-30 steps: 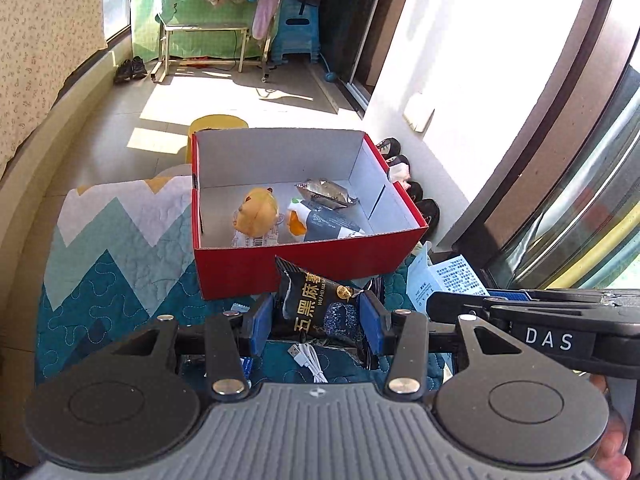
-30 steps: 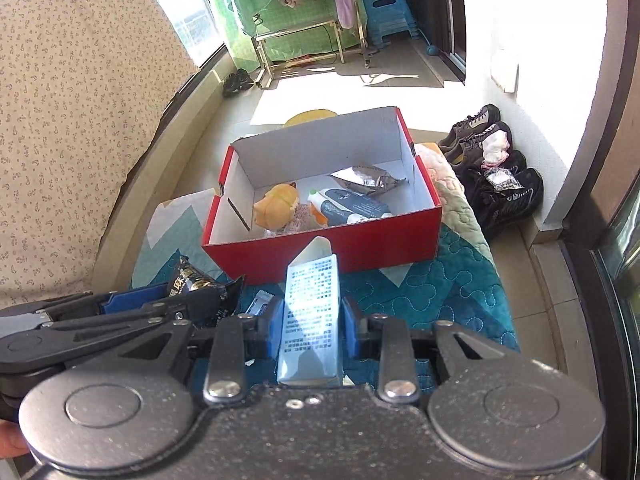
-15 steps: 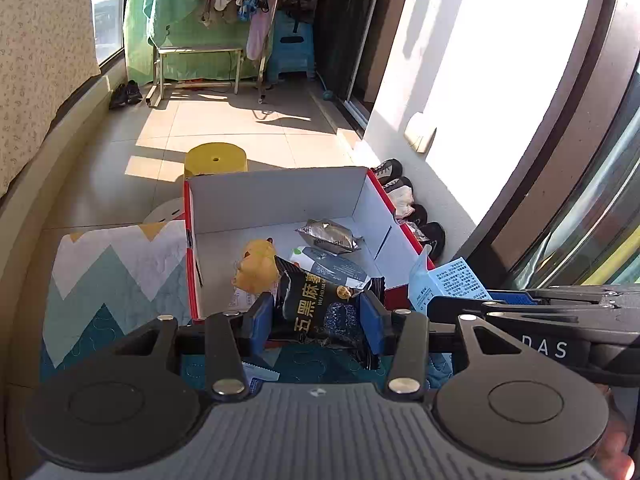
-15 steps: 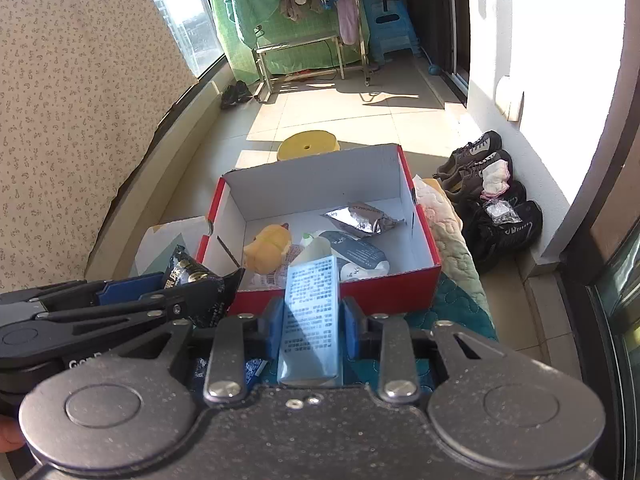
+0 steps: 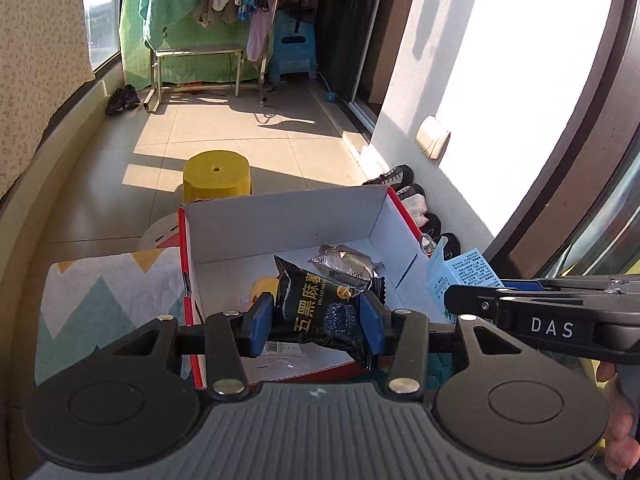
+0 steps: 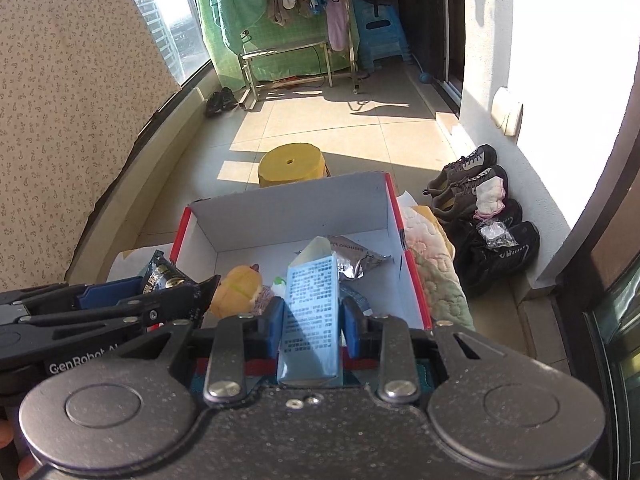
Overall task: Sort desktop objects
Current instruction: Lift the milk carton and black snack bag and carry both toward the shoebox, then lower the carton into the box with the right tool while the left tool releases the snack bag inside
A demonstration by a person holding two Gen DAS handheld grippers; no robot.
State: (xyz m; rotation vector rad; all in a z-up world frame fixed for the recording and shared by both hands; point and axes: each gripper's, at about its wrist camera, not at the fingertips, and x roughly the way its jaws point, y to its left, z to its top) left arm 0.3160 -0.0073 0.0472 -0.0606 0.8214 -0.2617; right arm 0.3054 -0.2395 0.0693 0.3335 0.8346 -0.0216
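Balcony clutter around your work area

You see a yellow stool (image 6: 290,164) on the tiled floor, shoes (image 6: 476,208) lined along the white wall, another dark pair (image 6: 220,101) by the window ledge, a clothes rack (image 6: 296,60) hung with laundry before a green sheet (image 6: 236,20), and a blue plastic stool (image 6: 380,32) beyond.

My left gripper (image 5: 316,322) pinches a glossy black foil snack packet (image 5: 322,308); my right gripper (image 6: 308,330) clamps a matt pale-blue paper carton (image 6: 310,312). The cardboard box (image 6: 288,210) is glossy red outside, matt white within, holding a crinkled silver foil pouch (image 6: 358,258). Quilted cloth (image 5: 104,284) lies beneath.
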